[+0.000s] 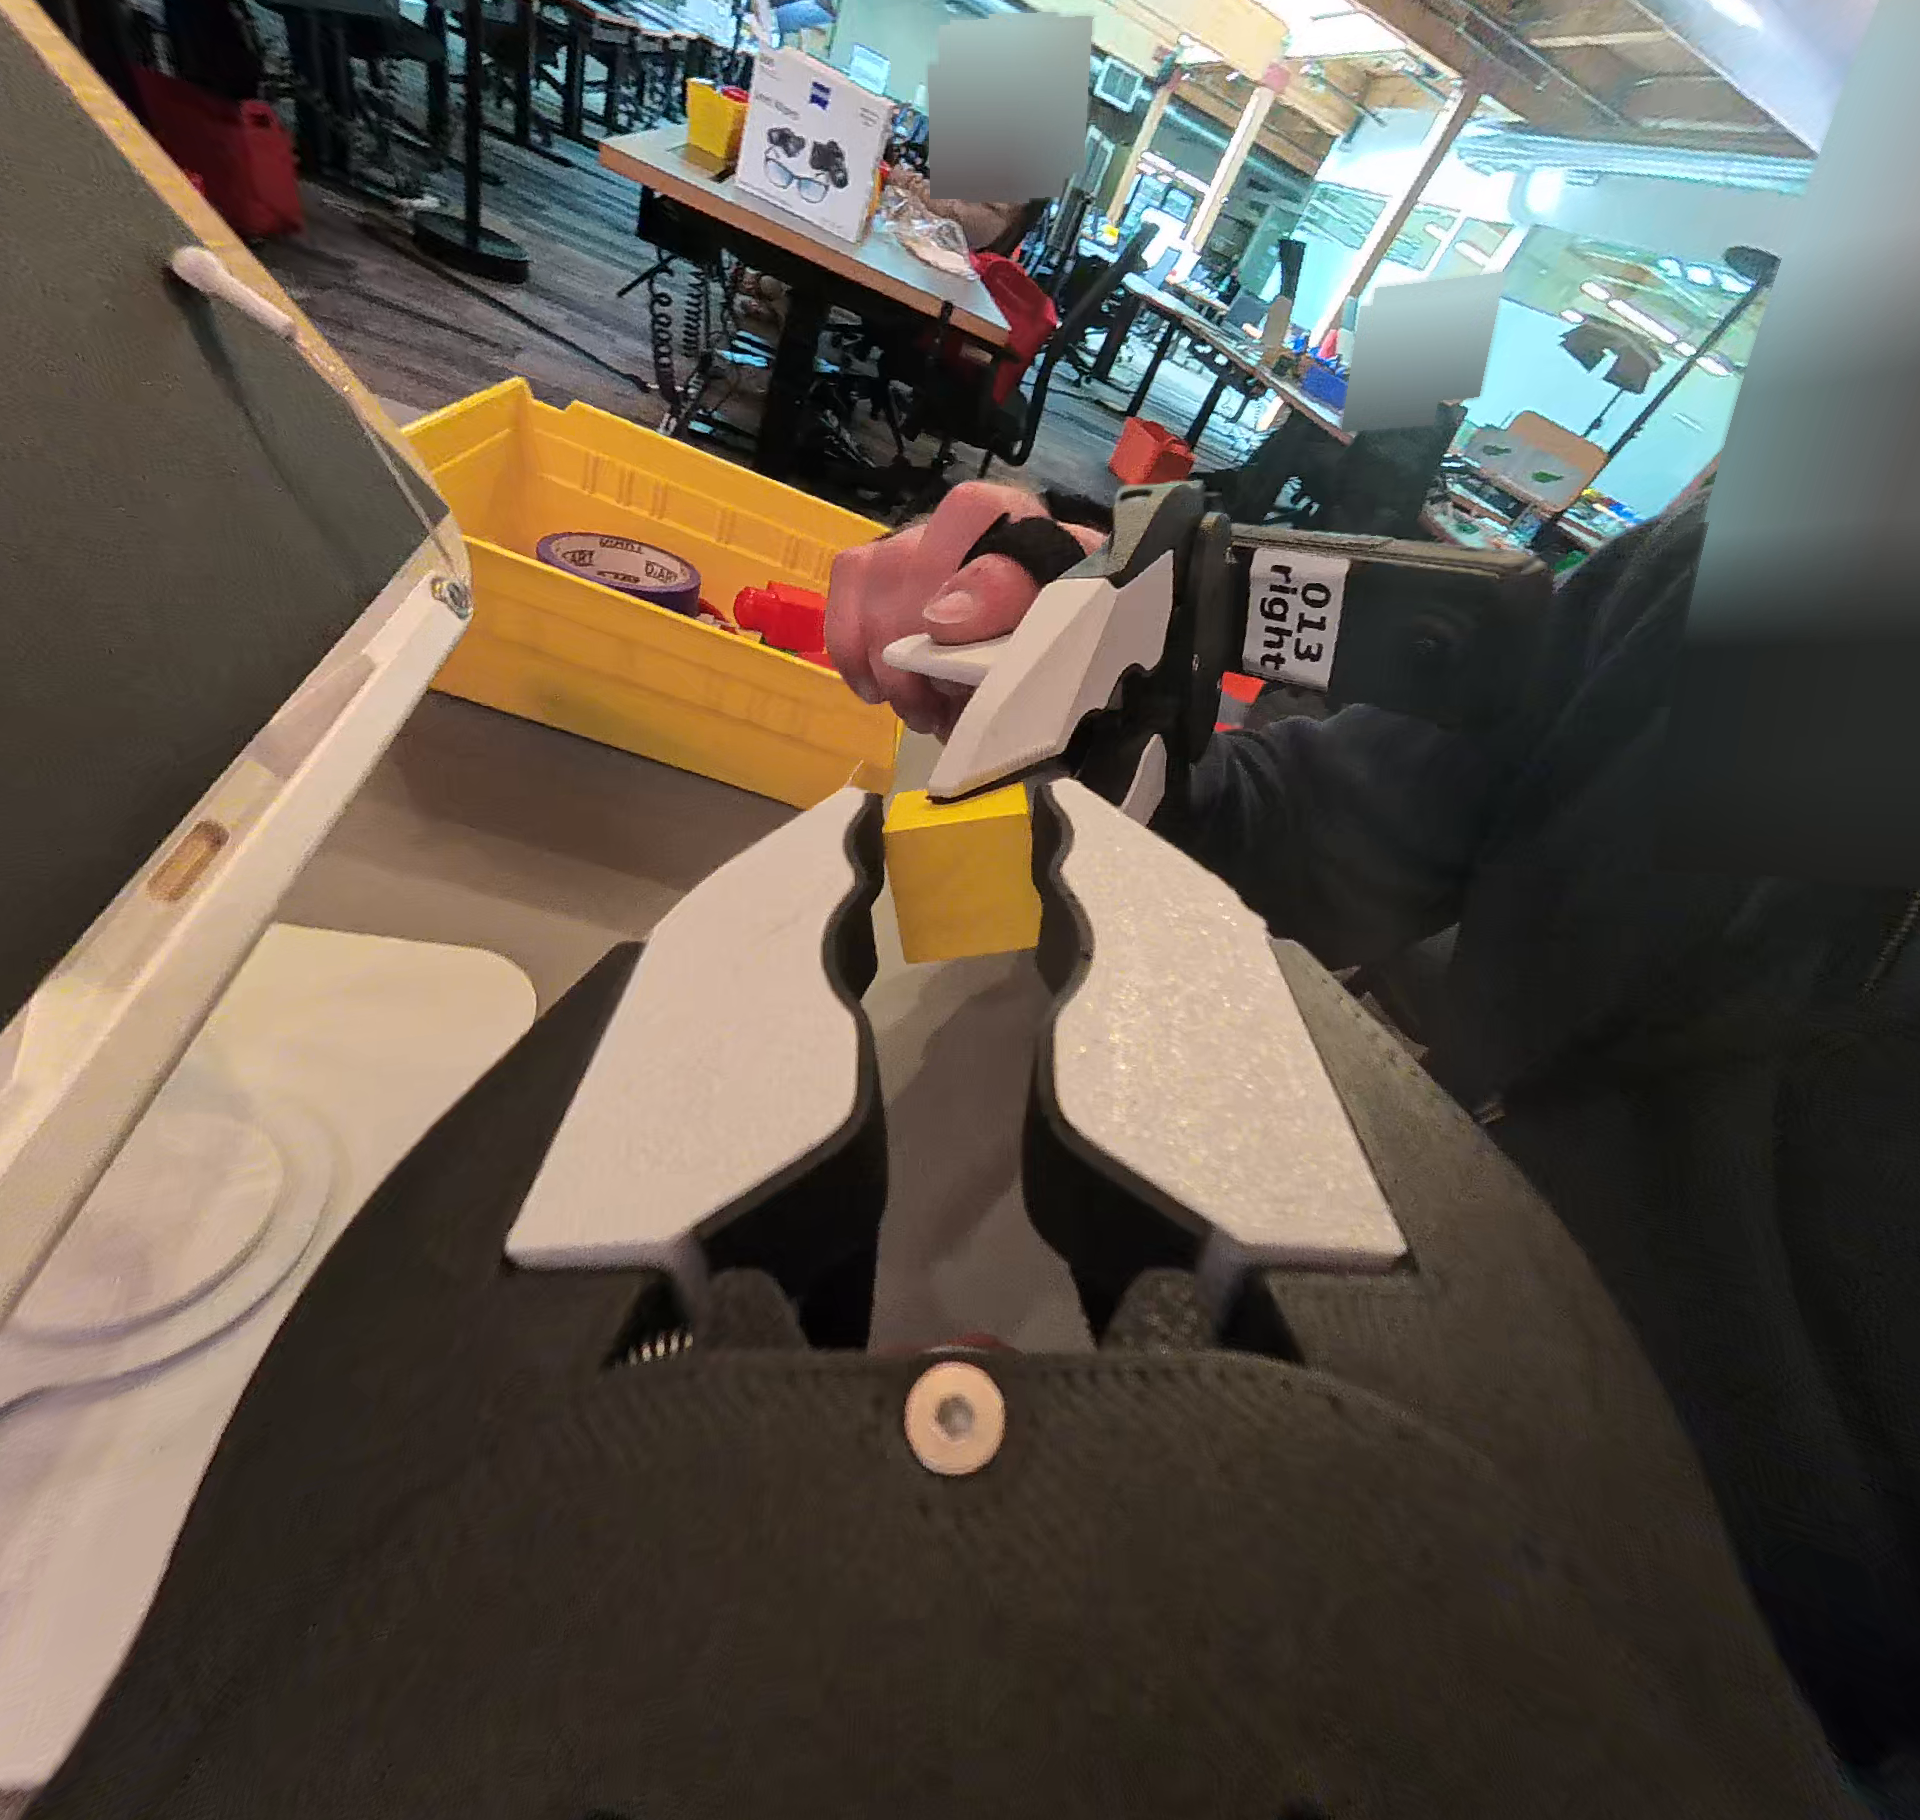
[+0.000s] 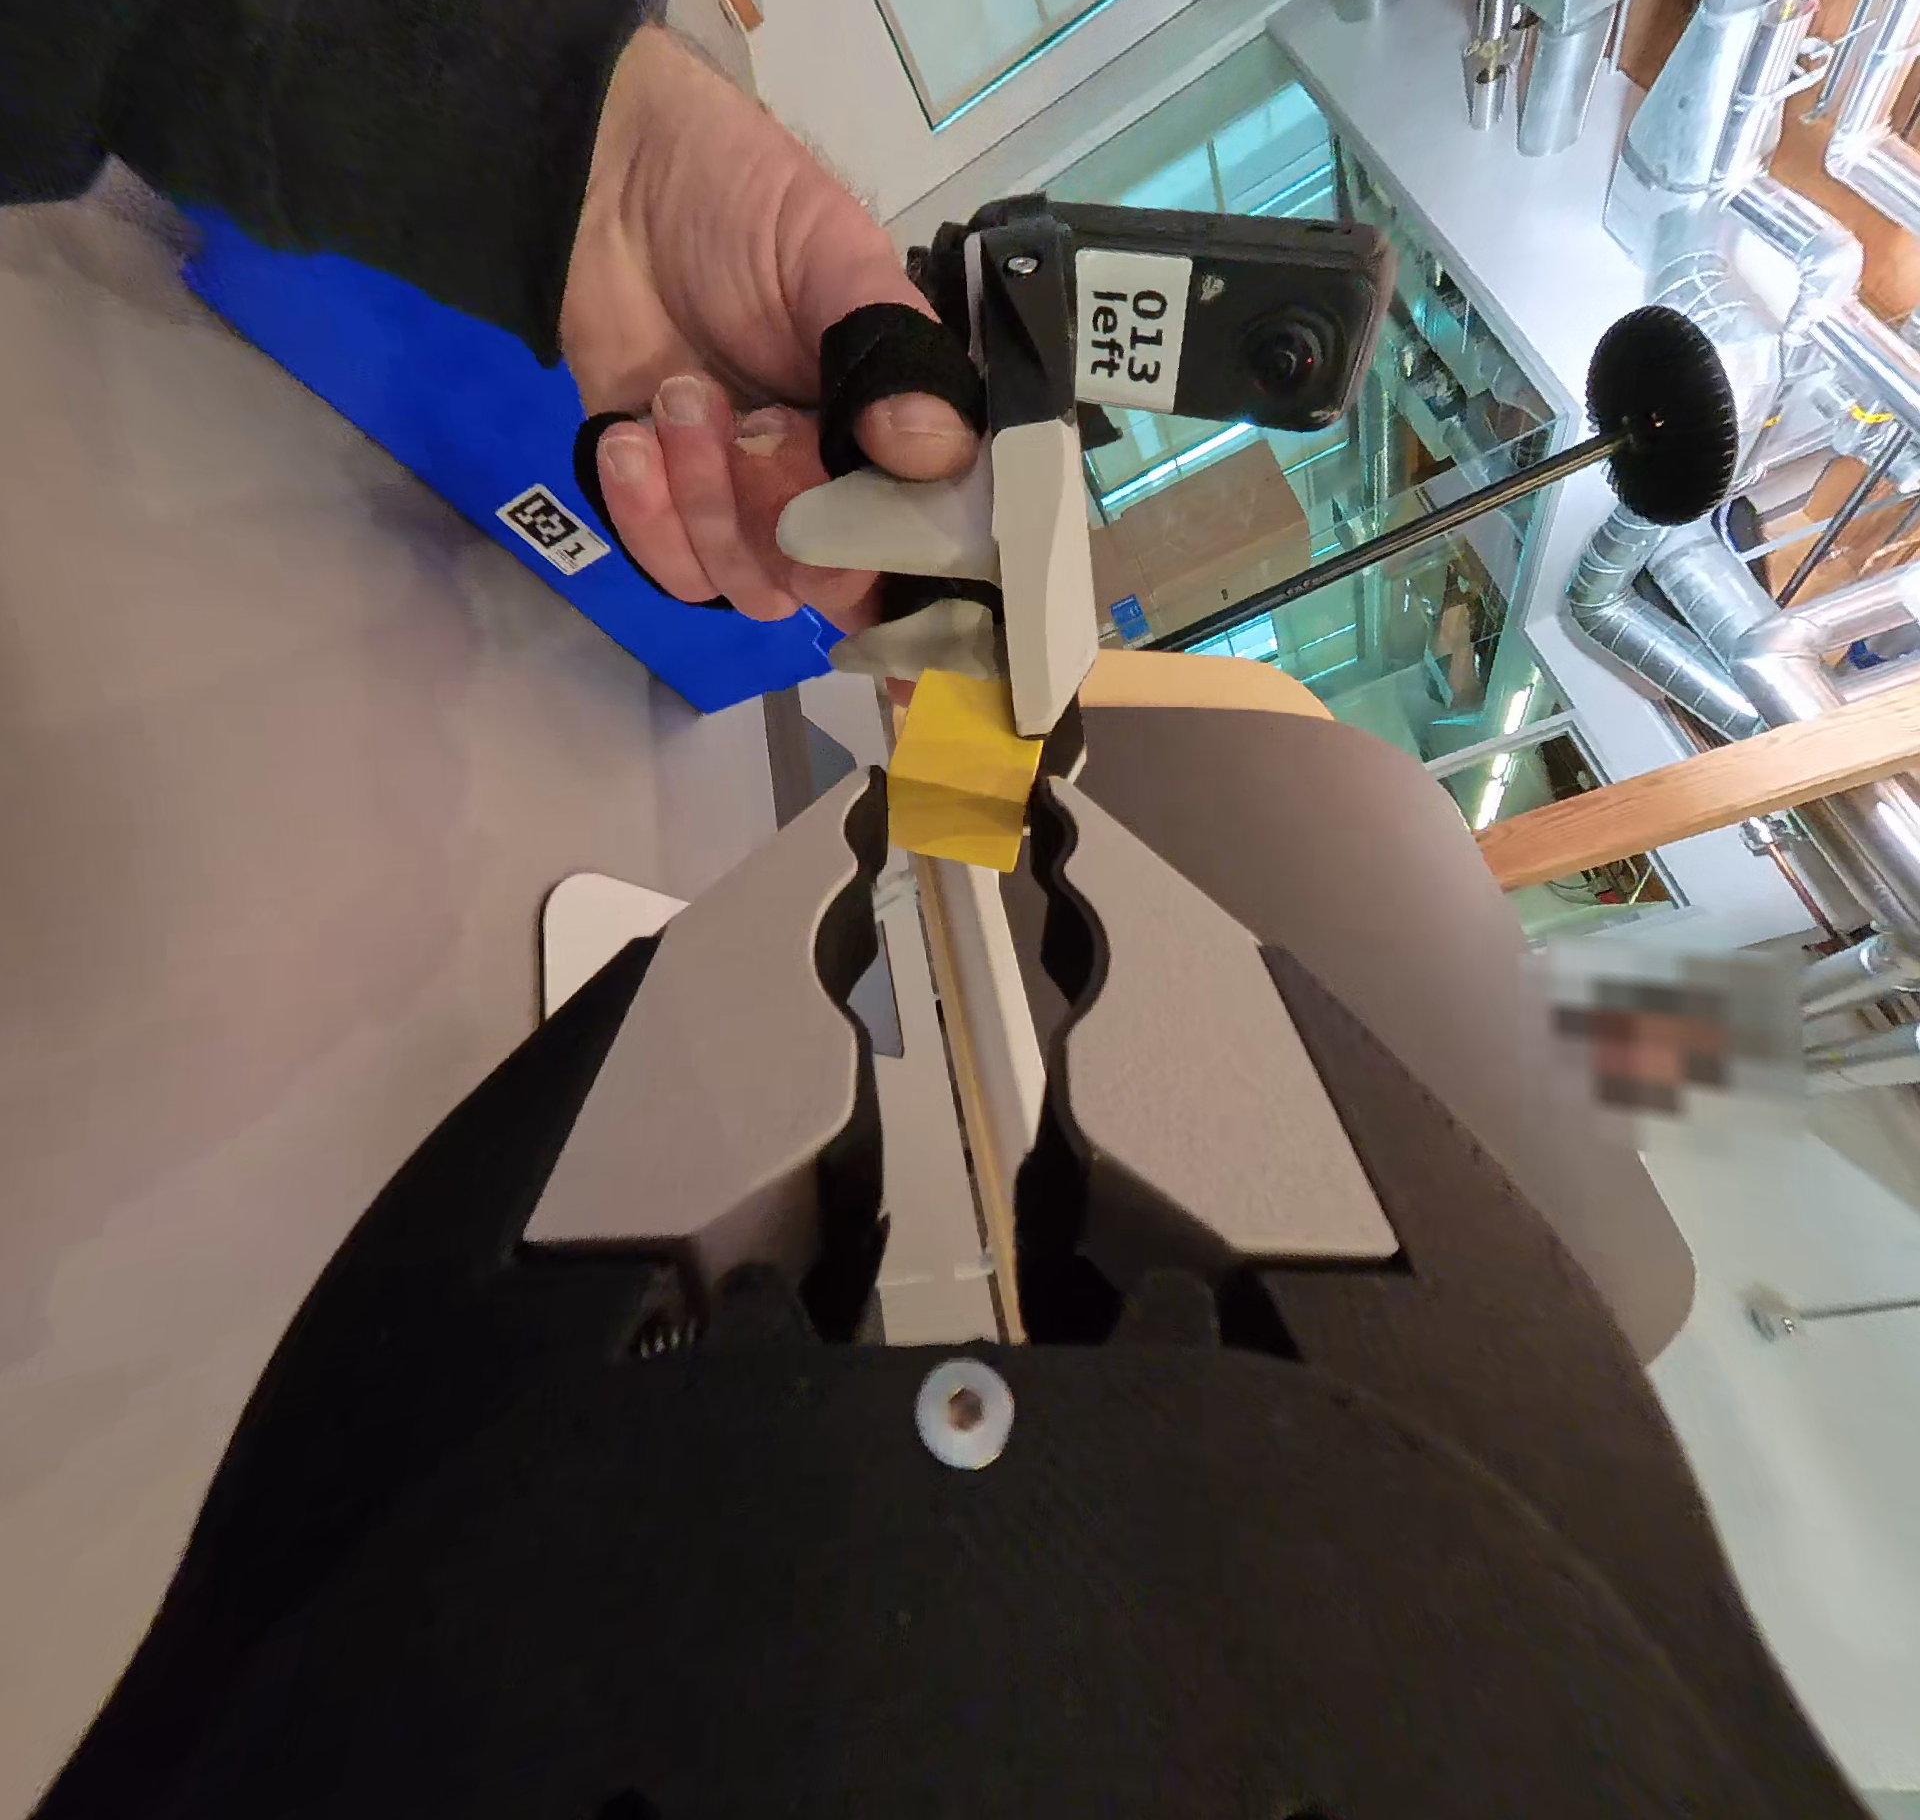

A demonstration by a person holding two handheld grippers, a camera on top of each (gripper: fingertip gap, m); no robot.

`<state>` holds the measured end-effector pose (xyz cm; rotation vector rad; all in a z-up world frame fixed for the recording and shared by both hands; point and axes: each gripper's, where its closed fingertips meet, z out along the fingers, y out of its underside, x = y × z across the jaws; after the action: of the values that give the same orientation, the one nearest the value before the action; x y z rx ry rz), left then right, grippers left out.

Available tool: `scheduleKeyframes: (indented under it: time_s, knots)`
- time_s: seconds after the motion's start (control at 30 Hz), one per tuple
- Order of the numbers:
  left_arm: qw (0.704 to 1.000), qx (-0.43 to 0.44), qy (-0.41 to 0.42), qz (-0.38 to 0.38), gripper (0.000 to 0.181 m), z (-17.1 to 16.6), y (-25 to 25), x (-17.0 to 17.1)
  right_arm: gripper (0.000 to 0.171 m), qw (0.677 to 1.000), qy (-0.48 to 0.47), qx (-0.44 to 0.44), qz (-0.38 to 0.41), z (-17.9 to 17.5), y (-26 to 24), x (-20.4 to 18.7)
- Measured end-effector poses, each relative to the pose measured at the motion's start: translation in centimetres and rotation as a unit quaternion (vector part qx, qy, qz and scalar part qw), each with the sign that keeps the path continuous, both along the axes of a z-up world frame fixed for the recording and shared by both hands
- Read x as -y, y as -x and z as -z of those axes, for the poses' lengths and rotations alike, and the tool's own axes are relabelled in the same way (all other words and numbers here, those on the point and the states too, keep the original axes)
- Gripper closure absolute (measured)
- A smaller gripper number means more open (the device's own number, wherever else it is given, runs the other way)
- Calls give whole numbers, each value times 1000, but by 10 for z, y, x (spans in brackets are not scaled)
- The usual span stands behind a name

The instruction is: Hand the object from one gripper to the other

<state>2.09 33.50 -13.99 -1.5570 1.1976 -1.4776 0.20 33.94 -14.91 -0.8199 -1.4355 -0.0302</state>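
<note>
Small yellow wooden cube [image 1: 961, 877] is up in the air, pinched between both tools: left gripper [image 1: 961, 840] clamps its sides, right gripper [image 2: 958, 799] clamps it too. Below: grey tabletop [image 1: 540, 835] w/ yellow plastic bin [image 1: 623, 627]. Behind: open workshop, desks.

The left wrist view looks forward along the left tool [image 1: 961, 835], tilted, close over the grey surface [image 1: 540, 835], toward a yellow bin [image 1: 644, 648] and a workshop beyond. The right wrist view looks along the right tool [image 2: 961, 814], rolled sideways, facing windows and ceiling pipes [image 2: 1704, 565]. Both cameras face each other at close range and share the yellow block [image 1: 961, 882] [image 2: 961, 783] between them.
</note>
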Motion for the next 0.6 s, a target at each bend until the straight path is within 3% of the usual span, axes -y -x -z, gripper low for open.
scheduleKeyframes:
  time_s: [0.17, 0.33, 0.6]
  knots:
    - [999, 45, 3, 5, 153, -11, -6, -4, 147, 999, 8, -37, 14, -11, -6, -7]
    - [994, 103, 28, -19, 124, -17, -6, -16, 147, 991, 6, -116, 60, -27, -20, -23]
    - [982, 172, 63, -46, 133, -23, -25, -27, 147, 982, -12, -165, 92, -32, -27, -31]
